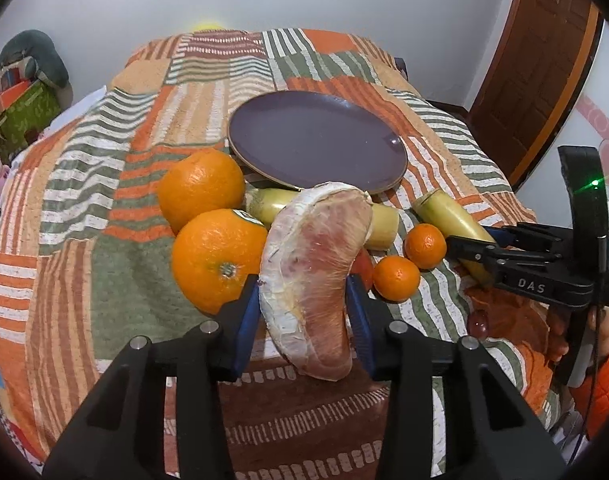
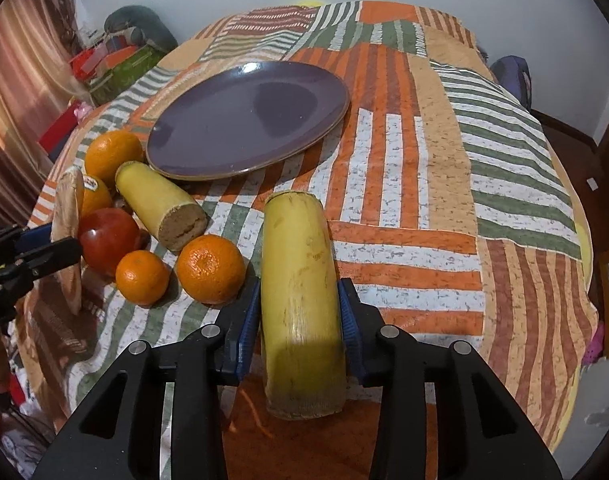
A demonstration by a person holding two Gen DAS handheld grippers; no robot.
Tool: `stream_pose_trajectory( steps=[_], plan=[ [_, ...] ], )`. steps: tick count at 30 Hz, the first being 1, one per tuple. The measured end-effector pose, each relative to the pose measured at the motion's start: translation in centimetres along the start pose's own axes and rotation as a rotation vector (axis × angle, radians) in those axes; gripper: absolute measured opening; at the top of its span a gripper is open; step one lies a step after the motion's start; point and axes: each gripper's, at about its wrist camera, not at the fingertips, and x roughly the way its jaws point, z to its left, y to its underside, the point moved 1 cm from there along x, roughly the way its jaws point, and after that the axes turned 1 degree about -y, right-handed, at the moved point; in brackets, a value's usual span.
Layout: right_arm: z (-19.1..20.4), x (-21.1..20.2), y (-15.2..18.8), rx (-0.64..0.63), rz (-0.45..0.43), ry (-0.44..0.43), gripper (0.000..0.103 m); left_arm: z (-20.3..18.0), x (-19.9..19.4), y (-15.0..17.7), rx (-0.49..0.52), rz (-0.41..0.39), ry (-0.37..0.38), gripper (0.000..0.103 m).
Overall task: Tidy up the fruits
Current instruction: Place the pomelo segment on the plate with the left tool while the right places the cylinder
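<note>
My left gripper [image 1: 302, 300] is shut on a peeled pomelo wedge [image 1: 312, 272], held upright above the patchwork cloth. My right gripper [image 2: 300, 312] is shut on a yellow sugarcane piece [image 2: 300, 300]; it shows from the side in the left wrist view [image 1: 450, 220]. An empty purple plate [image 1: 316, 140] lies beyond the fruit, also in the right wrist view [image 2: 248, 120]. Two large oranges [image 1: 218, 258] [image 1: 200, 188], two mandarins [image 2: 210, 268] [image 2: 142, 278], a red apple [image 2: 108, 240] and a second sugarcane piece [image 2: 160, 204] lie on the cloth in front of the plate.
The patchwork cloth [image 2: 424, 160] covers a bed-like surface that drops off at the sides. Boxes and a cushion [image 1: 28, 80] stand at the far left. A brown door [image 1: 544, 60] is at the right. A curtain [image 2: 20, 100] hangs at the left.
</note>
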Motion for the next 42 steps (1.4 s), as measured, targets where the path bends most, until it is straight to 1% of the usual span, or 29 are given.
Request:
stream_pose_trajectory(
  steps=[5,14,22,30,39,42],
  plan=[
    [0.1,-2.1,0.0,0.017,-0.056,0.002,0.034,0.3,-1.9,-0.8,-0.003,-0.053,0.0,0.042],
    [1.3,-6.5,-1.4,-0.007,-0.175,0.018,0.034,0.7,-4.8,-3.0,-0.019,-0.142,0.005,0.042],
    [2.3,-8.5,-3.4,-0.013,-0.265,0.026,0.034,0.8,-6.4,-6.0,-0.009,-0.22,0.001,0.042],
    [2.8,-9.0,-5.7,-0.028,-0.334,0.032,0.034,1.3,-5.7,-8.9,-0.018,-0.248,0.004,0.042],
    [2.9,-7.4,-8.4,-0.034,-0.358,0.026,0.034,1.7,-3.3,-11.4,-0.034,-0.238,0.018,0.042],
    [3.0,-6.6,-9.0,-0.038,-0.36,0.025,0.034,1.6,-2.3,-12.0,-0.027,-0.234,0.011,0.042]
  ],
)
